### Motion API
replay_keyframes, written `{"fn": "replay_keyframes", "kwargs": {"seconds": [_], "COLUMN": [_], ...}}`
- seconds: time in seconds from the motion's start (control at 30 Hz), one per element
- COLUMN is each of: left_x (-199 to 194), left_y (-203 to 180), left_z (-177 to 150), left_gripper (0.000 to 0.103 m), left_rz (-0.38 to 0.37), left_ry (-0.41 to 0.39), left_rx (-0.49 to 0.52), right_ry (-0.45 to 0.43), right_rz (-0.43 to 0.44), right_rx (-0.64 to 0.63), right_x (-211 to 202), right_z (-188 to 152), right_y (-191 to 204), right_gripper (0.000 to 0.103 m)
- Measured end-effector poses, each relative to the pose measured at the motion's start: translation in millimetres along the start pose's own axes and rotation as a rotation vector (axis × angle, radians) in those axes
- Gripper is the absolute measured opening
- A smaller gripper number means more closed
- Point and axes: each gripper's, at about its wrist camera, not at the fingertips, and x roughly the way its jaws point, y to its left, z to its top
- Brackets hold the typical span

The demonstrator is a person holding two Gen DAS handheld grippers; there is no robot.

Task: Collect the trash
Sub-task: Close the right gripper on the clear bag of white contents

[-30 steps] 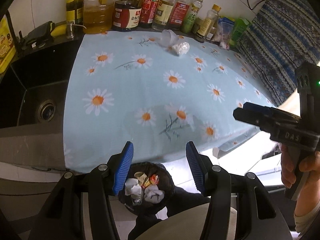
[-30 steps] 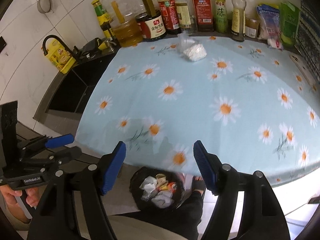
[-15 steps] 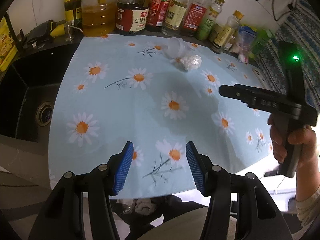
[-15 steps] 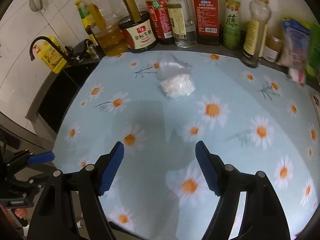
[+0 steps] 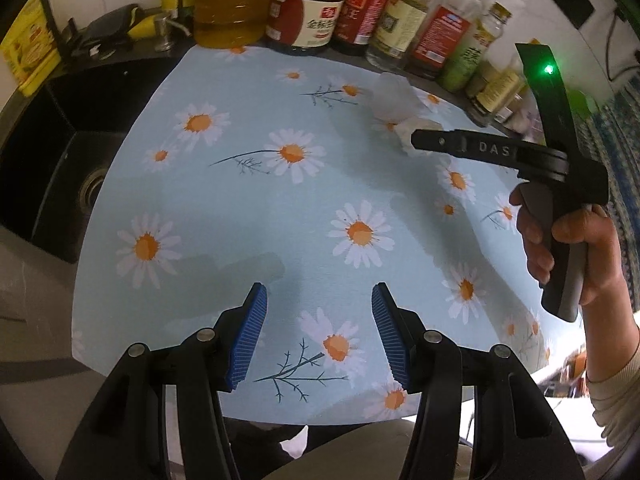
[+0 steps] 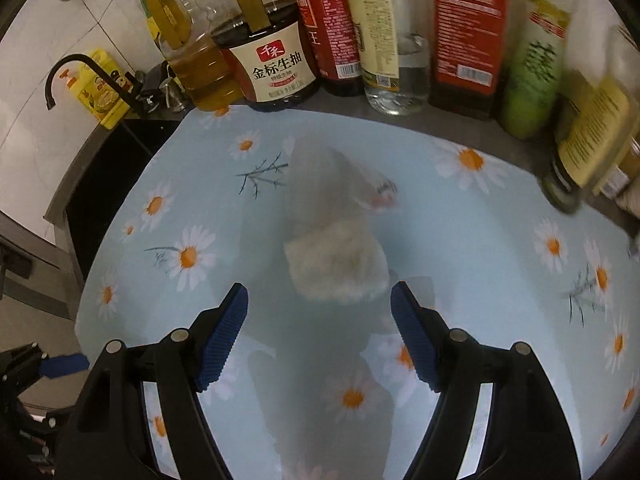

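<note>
A clear plastic bag with a white crumpled wad lies on the daisy-print tablecloth, just beyond my right gripper. That gripper is open, its blue pads apart on either side of the wad's near end without touching it. In the left wrist view the same bag lies far off near the bottles, partly behind the right gripper's body, which a hand holds. My left gripper hangs open and empty over the cloth's near part.
A row of sauce and oil bottles lines the back wall. A black sink with a tap lies to the left. The cloth's front edge drops off toward the floor.
Both grippers moved forward from above the floor bin to over the table. The right one advanced far toward the bag, now close before its pads. The bin has left view.
</note>
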Motion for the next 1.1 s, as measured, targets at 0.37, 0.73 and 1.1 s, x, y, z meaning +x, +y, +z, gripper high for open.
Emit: {"fn": "replay_keyframes", "kwargs": {"seconds": [0.37,0.73,1.1], "left_x": [6.7,16.8,31.5], "left_y": [3.5,-14.4,-61.1], "left_z": [3.6,22.5,83.3], "left_gripper": [0.053,0.055,0.065], "left_rz": [0.024,0.021,0.007], "left_ry": [0.005,0.010,-0.037], "left_rx": [-0.065,-0.017,0.092], "right_ry": [0.025,0.002,-0.017], "right_rz": [-0.038,0.024,0.051], "right_rx": [-0.095,-0.069,0.008], "right_x": [21.5,-4.5,-31.7], "right_z": [3.6,-7.8,-34.9], "right_y": [2.9,-9.4,-45.3], "right_gripper": [0.057,0.054,0.054]}}
